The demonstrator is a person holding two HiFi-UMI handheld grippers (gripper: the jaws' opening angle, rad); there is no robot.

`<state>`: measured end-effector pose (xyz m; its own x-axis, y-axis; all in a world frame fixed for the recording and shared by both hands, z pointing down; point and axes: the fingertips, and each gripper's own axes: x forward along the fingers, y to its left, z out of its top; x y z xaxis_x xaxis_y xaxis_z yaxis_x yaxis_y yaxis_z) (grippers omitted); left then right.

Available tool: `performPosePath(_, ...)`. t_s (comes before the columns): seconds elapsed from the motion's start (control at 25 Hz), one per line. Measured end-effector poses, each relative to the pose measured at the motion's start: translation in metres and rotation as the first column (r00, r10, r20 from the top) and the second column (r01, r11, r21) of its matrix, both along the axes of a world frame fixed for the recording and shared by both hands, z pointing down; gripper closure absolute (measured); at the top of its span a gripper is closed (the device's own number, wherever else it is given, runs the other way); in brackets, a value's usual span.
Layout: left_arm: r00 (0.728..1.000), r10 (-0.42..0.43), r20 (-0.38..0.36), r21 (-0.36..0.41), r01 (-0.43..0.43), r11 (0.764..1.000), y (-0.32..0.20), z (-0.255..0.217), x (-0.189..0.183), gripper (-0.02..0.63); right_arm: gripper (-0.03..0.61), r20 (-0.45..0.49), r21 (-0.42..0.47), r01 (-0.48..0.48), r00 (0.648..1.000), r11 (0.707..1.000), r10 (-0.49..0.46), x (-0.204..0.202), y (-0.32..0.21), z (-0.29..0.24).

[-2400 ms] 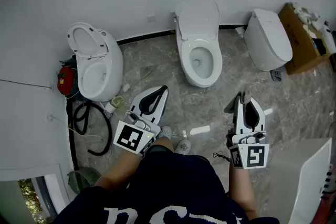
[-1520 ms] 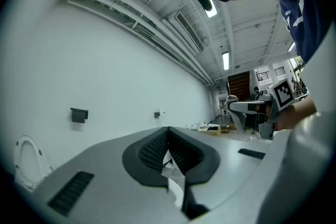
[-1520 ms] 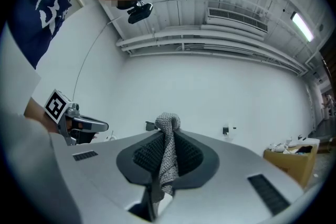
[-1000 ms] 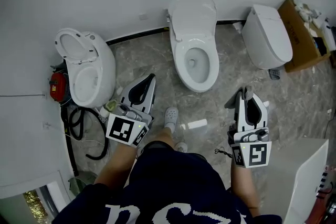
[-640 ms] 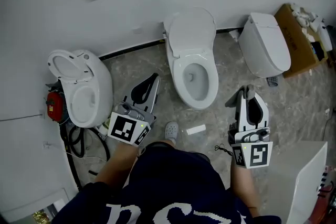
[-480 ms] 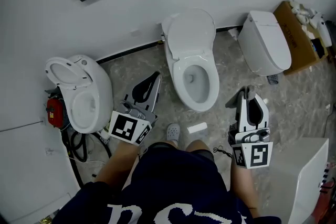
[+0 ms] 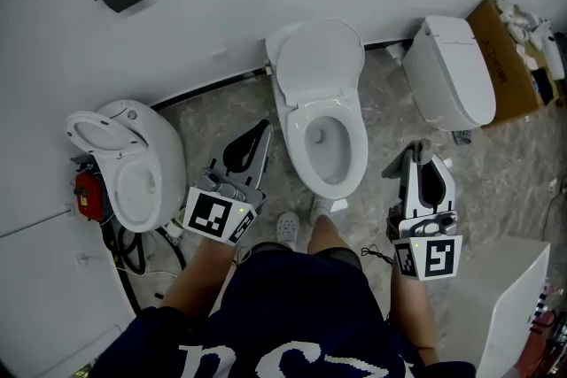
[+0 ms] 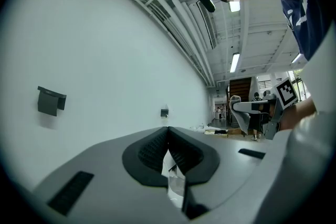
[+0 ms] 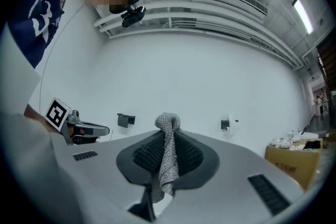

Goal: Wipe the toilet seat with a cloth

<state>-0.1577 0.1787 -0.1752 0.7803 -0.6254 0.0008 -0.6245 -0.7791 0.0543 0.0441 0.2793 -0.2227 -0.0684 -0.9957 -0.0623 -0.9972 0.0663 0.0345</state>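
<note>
The middle white toilet stands against the wall with its lid up and its seat (image 7: 354, 140) down around the bowl. My right gripper (image 7: 415, 157) is held low, right of the bowl, shut on a grey knitted cloth (image 7: 400, 166). In the right gripper view the cloth (image 9: 167, 161) pokes up past the right gripper's (image 9: 168, 131) tips and hangs down between its pads. My left gripper (image 7: 260, 135) points at the floor left of the bowl. Its jaws are shut with nothing in them, as the left gripper (image 8: 168, 131) view shows.
A second toilet (image 7: 166, 157) with its seat up stands at the left, with a red object (image 7: 86, 191) and a black hose (image 7: 133, 248) beside it. A closed toilet (image 7: 459, 71) and a cardboard box (image 7: 514, 57) are at the right. A white panel (image 7: 514, 305) is at the lower right.
The person has stepped closer to the middle toilet, which now lies nearer and more central. One foot has moved forward to the bowl's base. Both grippers keep their pose.
</note>
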Motion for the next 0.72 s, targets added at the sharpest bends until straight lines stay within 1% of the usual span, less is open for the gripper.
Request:
performPosePath(0.28, 0.998, -0.068, -0.015, 0.001, 0.068, 0.998, -0.066, -0.008, 0.043, 0.600, 0.517, 0.013, 0.031, 0.116, 0.993, 0.993, -0.117, 0.042, -0.093, -0.013)
performPosePath(0.4, 0.995, -0.095, -0.010, 0.002, 0.095, 0.995, -0.093, -0.004, 0.070, 0.600, 0.517, -0.012, 0.003, 0.137, 0.990, 0.991, -0.137, 0.071, -0.123, -0.004)
performPosePath(0.48, 0.993, -0.116, -0.009, -0.006, 0.116, 0.993, -0.107, 0.002, 0.085, 0.600, 0.517, -0.010, -0.014, 0.160, 0.987, 0.987, -0.160, 0.086, -0.141, 0.004)
performPosePath(0.72, 0.987, -0.157, 0.008, -0.057, 0.158, 0.986, -0.142, 0.034, 0.106, 0.600, 0.517, 0.029, -0.079, 0.217, 0.976, 0.973, -0.215, 0.102, -0.190, 0.045)
